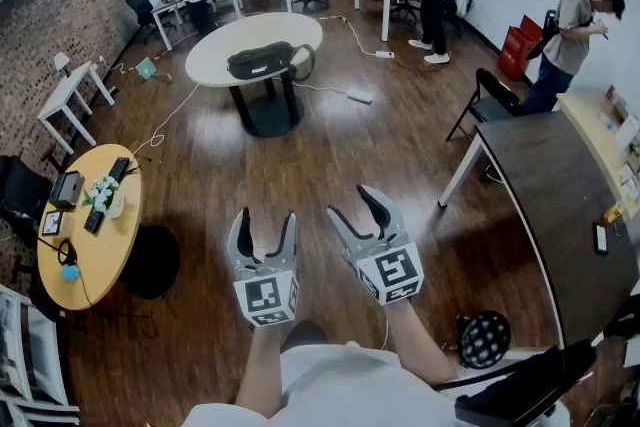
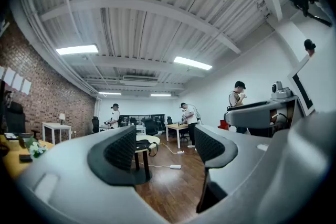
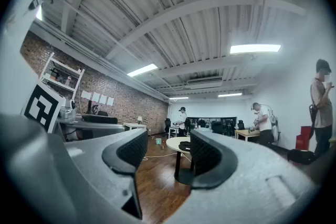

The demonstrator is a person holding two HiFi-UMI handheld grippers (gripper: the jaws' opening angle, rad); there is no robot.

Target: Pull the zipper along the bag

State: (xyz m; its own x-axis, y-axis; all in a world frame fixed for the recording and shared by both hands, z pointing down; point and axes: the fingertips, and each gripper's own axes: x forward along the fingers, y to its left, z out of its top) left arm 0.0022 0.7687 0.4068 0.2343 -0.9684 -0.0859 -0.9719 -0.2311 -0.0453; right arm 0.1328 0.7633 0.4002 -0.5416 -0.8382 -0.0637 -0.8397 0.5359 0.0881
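You are standing over the wooden floor (image 1: pixel 330 165), holding both grippers out in front of you. The white oval table (image 1: pixel 215 50) is sitting well ahead at 12 o'clock. The dark table (image 1: pixel 560 185) is lying at 3 o'clock and the round yellow table (image 1: pixel 75 245) at 9 o'clock. The black bag (image 1: pixel 262 61) is lying on the white oval table, well apart from both grippers; its zipper is too small to make out. Your right gripper (image 1: pixel 352 203) is angling toward 11 o'clock, jaws released and holding nothing. Your left gripper (image 1: pixel 267 223), just beside it, is pointing at 12 o'clock, jaws spread wide with nothing between them.
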